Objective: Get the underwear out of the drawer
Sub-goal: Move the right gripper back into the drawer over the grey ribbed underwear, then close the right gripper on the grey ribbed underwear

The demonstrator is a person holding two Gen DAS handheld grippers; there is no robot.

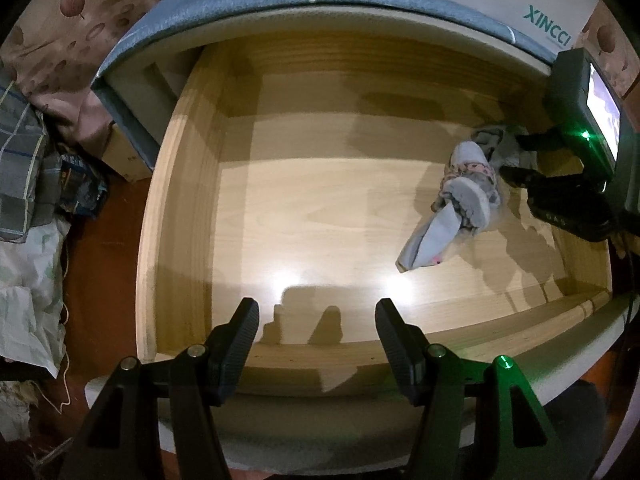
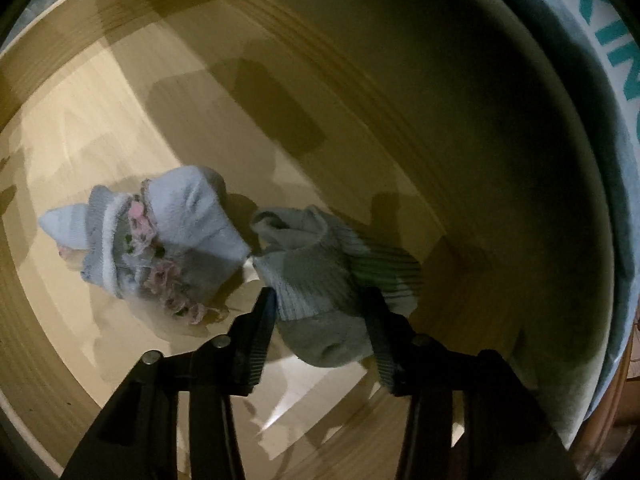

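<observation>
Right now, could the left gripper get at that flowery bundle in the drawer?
Probably yes. The left gripper is open above the drawer, with bare wood between it and the flowery bundle; the right gripper works just beside it.

- Pale light-wood drawer (image 1: 320, 208), faint grain.
- Rolled grey-white garment with pink floral lace trim (image 2: 160, 240).
- Plain grey-green ribbed cloth bundle (image 2: 320, 280).
- Grey-blue fabric mattress edge (image 1: 240, 0), teal lettering.
</observation>
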